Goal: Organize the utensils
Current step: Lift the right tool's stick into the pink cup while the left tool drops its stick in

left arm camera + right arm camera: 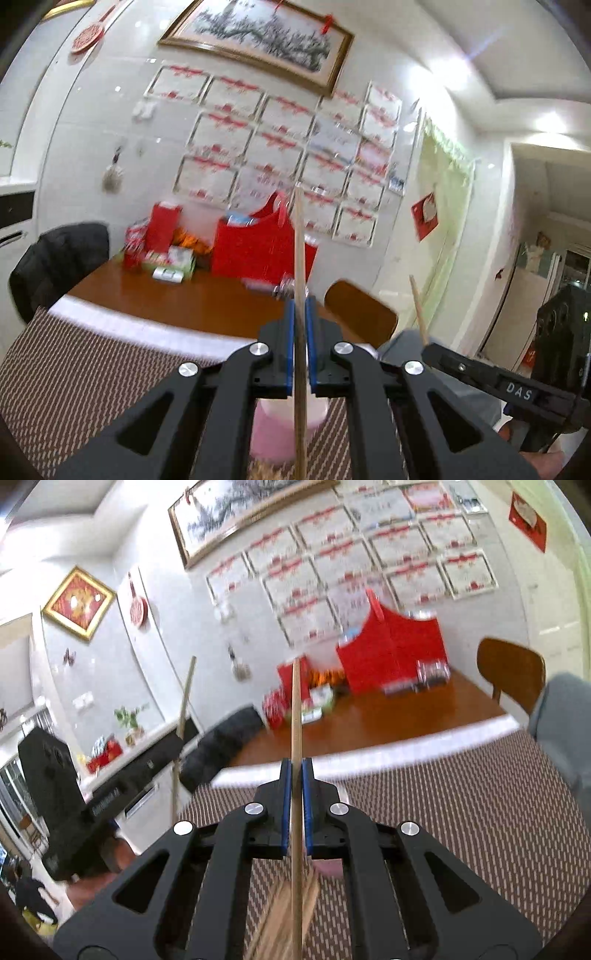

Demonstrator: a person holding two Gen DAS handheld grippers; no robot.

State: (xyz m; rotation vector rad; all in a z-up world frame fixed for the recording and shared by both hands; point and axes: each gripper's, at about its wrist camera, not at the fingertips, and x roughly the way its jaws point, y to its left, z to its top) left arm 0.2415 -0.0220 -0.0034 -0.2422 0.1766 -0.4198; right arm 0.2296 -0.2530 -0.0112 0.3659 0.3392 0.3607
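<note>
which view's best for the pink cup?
Left wrist: the pink cup sits below the left gripper, most of its side visible behind the clamped chopstick. Right wrist shows only a pink sliver.

So each tool has one chopstick pinched upright between its pads: left tool (300, 321) on a chopstick (299, 251), right tool (296, 786) on another chopstick (296, 716). Below them a cup (280, 424) sits on the woven mat (74, 369), loose chopsticks (284, 915) lying beside it. Behind the mat, the counter (192, 295) carries a gift bag (255, 251) and boxes (162, 236) at the wall. A chair (360, 310) stands to its right.
</note>
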